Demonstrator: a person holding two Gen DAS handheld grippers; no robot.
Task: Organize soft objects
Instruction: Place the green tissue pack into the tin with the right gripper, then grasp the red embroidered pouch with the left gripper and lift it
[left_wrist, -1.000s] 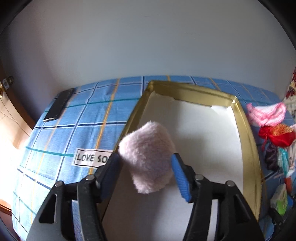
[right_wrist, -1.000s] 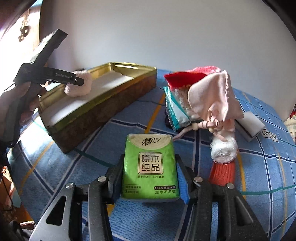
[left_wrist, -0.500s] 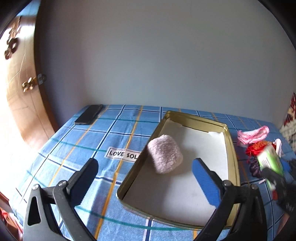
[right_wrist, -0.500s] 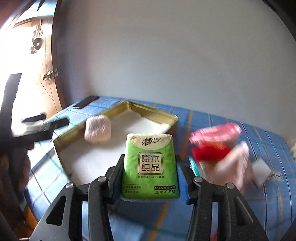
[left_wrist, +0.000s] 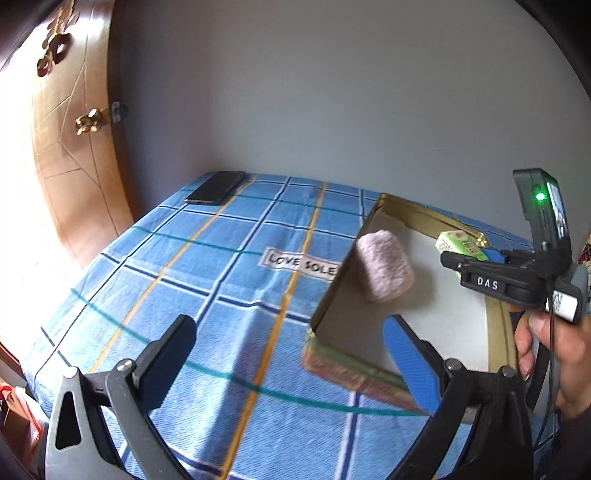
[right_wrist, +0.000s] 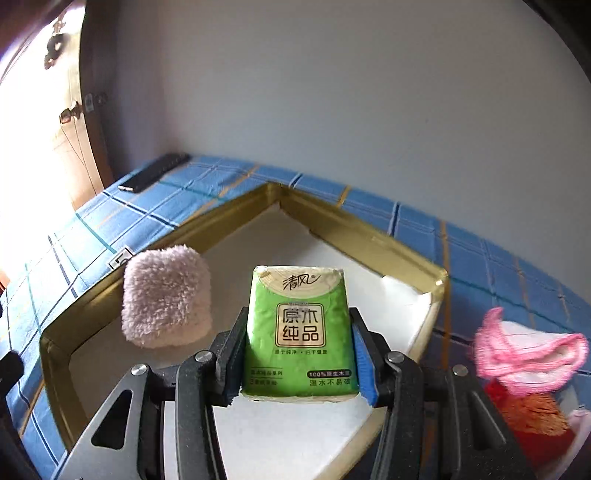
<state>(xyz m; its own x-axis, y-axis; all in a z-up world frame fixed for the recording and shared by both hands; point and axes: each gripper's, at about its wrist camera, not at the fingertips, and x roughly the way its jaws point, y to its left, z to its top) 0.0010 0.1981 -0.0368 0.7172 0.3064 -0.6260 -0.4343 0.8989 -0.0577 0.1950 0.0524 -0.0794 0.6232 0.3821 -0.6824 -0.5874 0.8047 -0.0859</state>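
A gold-rimmed tin box (right_wrist: 229, 218) with a white floor sits on the blue plaid cloth; it also shows in the left wrist view (left_wrist: 334, 295). A fluffy pale pink roll (right_wrist: 166, 297) lies inside it at the left wall, also seen in the left wrist view (left_wrist: 386, 271). My right gripper (right_wrist: 299, 358) is shut on a green tissue pack (right_wrist: 299, 332) and holds it over the box; the left wrist view shows the pack (left_wrist: 460, 245) there too. My left gripper (left_wrist: 288, 358) is open and empty, above the cloth near the box's near corner.
A dark phone (left_wrist: 216, 187) lies at the far left corner of the cloth, by a wooden door (left_wrist: 70, 155). A pink knitted piece (right_wrist: 528, 350) and red soft items (right_wrist: 532, 417) lie right of the box. A grey wall stands behind.
My left gripper let go of the pink roll in the box, opened and pulled back to the left. My right gripper lifted the tissue pack from the cloth and carried it over the box.
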